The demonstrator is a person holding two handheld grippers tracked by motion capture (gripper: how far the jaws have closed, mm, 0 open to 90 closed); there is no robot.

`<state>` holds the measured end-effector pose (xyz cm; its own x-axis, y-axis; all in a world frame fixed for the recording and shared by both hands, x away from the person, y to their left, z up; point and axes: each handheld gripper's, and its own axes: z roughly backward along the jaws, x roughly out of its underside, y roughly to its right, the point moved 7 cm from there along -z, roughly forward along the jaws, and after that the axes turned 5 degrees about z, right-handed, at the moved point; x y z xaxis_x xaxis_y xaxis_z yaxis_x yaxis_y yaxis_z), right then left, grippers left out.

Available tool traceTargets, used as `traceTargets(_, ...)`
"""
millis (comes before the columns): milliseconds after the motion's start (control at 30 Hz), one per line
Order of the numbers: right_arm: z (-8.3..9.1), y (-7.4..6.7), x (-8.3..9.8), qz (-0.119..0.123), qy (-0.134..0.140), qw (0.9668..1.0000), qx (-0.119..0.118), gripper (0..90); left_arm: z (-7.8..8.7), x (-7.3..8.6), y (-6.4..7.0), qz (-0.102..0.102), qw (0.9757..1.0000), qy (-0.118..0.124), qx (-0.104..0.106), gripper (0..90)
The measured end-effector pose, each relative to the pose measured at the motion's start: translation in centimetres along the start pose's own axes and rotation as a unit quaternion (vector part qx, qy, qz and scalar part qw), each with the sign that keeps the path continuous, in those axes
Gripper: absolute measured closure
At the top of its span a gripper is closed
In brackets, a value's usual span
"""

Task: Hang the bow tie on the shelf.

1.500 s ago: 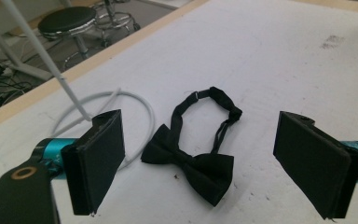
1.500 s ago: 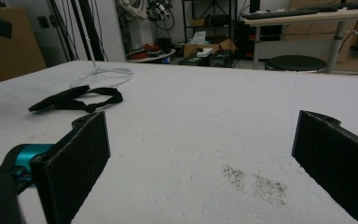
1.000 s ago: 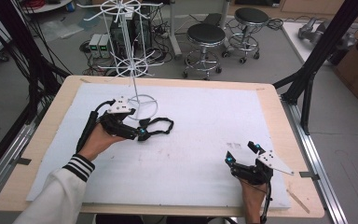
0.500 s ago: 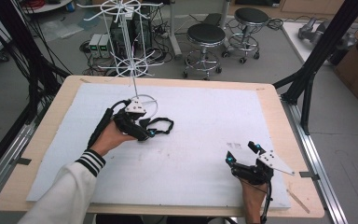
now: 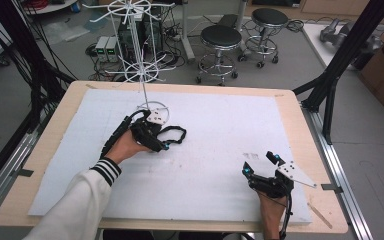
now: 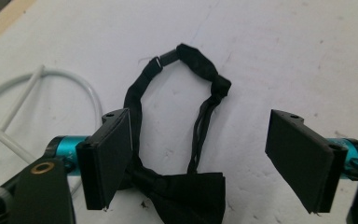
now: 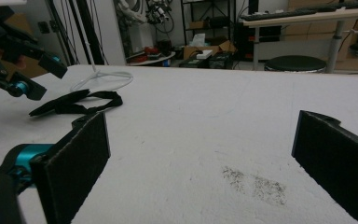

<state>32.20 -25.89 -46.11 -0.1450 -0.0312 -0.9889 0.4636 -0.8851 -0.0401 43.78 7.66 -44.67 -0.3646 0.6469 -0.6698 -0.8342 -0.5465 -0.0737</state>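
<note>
High view: the desk (image 5: 290, 107), a pale wooden top covered by a white sheet, carries everything here. At its far edge, just beyond the left tool (image 5: 156, 140), stands a white wire rack (image 5: 141, 60) whose ring base rests on the sheet. The person's left hand (image 5: 125, 147), in a white sleeve with a striped cuff, holds the left tool over a black bow tie (image 5: 175, 134) that lies flat on the sheet, its strap looping away from the tool toward the middle of the desk. The right tool (image 5: 260, 167) sits well apart, near the desk's near right corner, gripped by the right hand (image 5: 270, 210), with the grey three-cornered plate on its outer side.

In the left gripper view the left tool (image 6: 205, 154) has its jaws spread wide, one on each side of the bow tie (image 6: 186, 189); the bow lies low between them, just beside the left-hand jaw, and neither pad presses it. The strap arcs ahead of the jaws, and the rack's white ring (image 6: 42, 88) curves off to the left-hand side.

In the right gripper view the right tool (image 7: 200, 158) is likewise spread, nothing between its pads but bare sheet with a small grey smudge (image 7: 254, 183). Far ahead to its left lie the bow tie (image 7: 74, 102) and the rack's ring (image 7: 103, 79).
</note>
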Motion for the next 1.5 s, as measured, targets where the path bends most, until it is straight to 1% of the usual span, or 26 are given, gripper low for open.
traceTargets(100, 0.0, 0.0, 0.0, -0.003, 0.0, 1.0, 0.001, 3.1, -0.4, 0.2, -0.2, 0.002, 0.9999, -0.01, -0.003, 27.5)
traceTargets(133, 0.0, 0.0, 0.0, -0.003, 0.0, 1.0, 0.001, 3.1, -0.5, 0.3, -0.3, 0.001, 0.9999, -0.013, -0.003, 27.5)
traceTargets(200, 0.0, 0.1, 0.0, -0.003, 0.001, 1.0, 0.0, 3.1, -0.7, 0.4, -0.4, -0.004, 0.9998, -0.02, -0.003, 33.1)
traceTargets(233, 0.0, 0.1, 0.0, -0.003, 0.002, 1.0, 0.001, 3.1, -0.8, 0.5, -0.4, -0.003, 0.9997, -0.022, -0.003, 34.9)
traceTargets(267, 0.0, 0.1, 0.0, -0.003, 0.002, 1.0, 0.001, 3.1, -0.9, 0.5, -0.4, -0.006, 0.9996, -0.027, -0.003, 34.9)
traceTargets(300, 0.0, 0.1, 0.0, -0.004, 0.002, 1.0, 0.001, 3.0, -0.9, 0.6, -0.4, -0.009, 0.9995, -0.031, -0.003, 39.5)
traceTargets(333, 0.0, 0.1, 0.0, -0.004, 0.002, 1.0, 0.001, 3.0, -1.0, 0.7, -0.4, -0.012, 0.9992, -0.037, -0.003, 39.5)
traceTargets(400, 0.0, 0.1, 0.0, -0.005, 0.002, 1.0, 0.001, 3.1, -1.2, 0.7, -0.4, -0.02, 0.9987, -0.047, -0.005, 43.3)
traceTargets(433, 0.0, 0.1, 0.0, -0.005, 0.002, 1.0, 0.001, 3.0, -1.3, 0.7, -0.4, -0.019, 0.9986, -0.049, -0.004, 44.3)
traceTargets(533, 0.1, 0.1, 0.0, -0.004, 0.002, 1.0, 0.001, 3.0, -1.5, 0.6, -0.3, -0.016, 0.9984, -0.054, -0.003, 44.6)
traceTargets(633, 0.1, 0.1, 0.0, -0.004, 0.003, 1.0, 0.0, 3.0, -1.7, 0.6, -0.2, -0.025, 0.9978, -0.061, -0.004, 47.3)
traceTargets(700, 0.1, 0.1, 0.0, -0.003, 0.003, 1.0, 0.001, 3.0, -1.9, 0.6, -0.3, -0.027, 0.9973, -0.068, -0.005, 47.3)
traceTargets(800, 0.1, 0.1, 0.0, -0.004, 0.004, 1.0, 0.0, 3.1, -2.1, 0.4, -0.2, -0.037, 0.9965, -0.075, -0.004, 47.2)
traceTargets(867, 0.1, 0.1, 0.0, -0.004, 0.004, 1.0, 0.0, 3.1, -2.3, 0.3, -0.2, -0.045, 0.9954, -0.084, -0.006, 47.6)
traceTargets(933, 0.1, 0.1, 0.0, -0.005, 0.004, 1.0, 0.0, 3.1, -2.4, 0.4, -0.2, -0.043, 0.9953, -0.086, -0.003, 48.7)
traceTargets(967, 0.1, 0.1, 0.0, -0.008, 0.005, 1.0, 0.0, 3.1, -2.6, 0.7, -0.2, -0.046, 0.9942, -0.097, -0.003, 49.2)
traceTargets(1000, 0.1, 0.1, 0.0, -0.008, 0.005, 1.0, 0.0, 3.1, -2.6, 0.7, -0.2, -0.046, 0.9942, -0.097, -0.003, 50.2)
traceTargets(1033, 0.1, 0.1, 0.0, -0.009, 0.004, 1.0, 0.0, 3.1, -2.6, 0.8, -0.2, -0.05, 0.9934, -0.103, -0.005, 51.5)
traceTargets(1100, 0.1, 0.1, 0.0, -0.009, 0.004, 1.0, 0.0, 3.0, -2.7, 0.9, -0.2, -0.05, 0.9932, -0.105, -0.002, 52.5)
traceTargets(1200, 0.1, 0.1, 0.0, -0.008, 0.006, 1.0, 0.0, 3.0, -2.7, 0.7, -0.3, -0.053, 0.9934, -0.101, -0.003, 57.1)
traceTargets(1267, 0.1, 0.1, -0.1, -0.007, 0.007, 1.0, 0.0, 3.1, -2.7, 0.8, -0.3, -0.054, 0.9931, -0.104, -0.003, 59.3)
traceTargets(1333, 0.1, 0.1, 0.0, -0.007, 0.006, 1.0, 0.0, 3.1, -2.7, 1.0, -0.4, -0.051, 0.9928, -0.108, -0.002, 60.0)
traceTargets(1367, 0.1, 0.1, 0.0, -0.007, 0.006, 1.0, 0.0, 3.1, -2.7, 1.0, -0.4, -0.054, 0.9924, -0.11, -0.003, 60.0)
traceTargets(1400, 0.1, 0.1, -0.1, -0.007, 0.006, 1.0, 0.0, 3.0, -2.7, 0.9, -0.4, -0.051, 0.9929, -0.108, -0.003, 60.6)
traceTargets(1433, 0.1, 0.1, -0.1, -0.007, 0.006, 1.0, 0.0, 3.1, -2.8, 0.9, -0.4, -0.052, 0.9928, -0.108, -0.004, 60.6)
traceTargets(1500, 0.1, 0.1, -0.1, -0.007, 0.007, 1.0, 0.0, 3.0, -2.8, 1.0, -0.4, -0.058, 0.9918, -0.114, -0.008, 60.6)
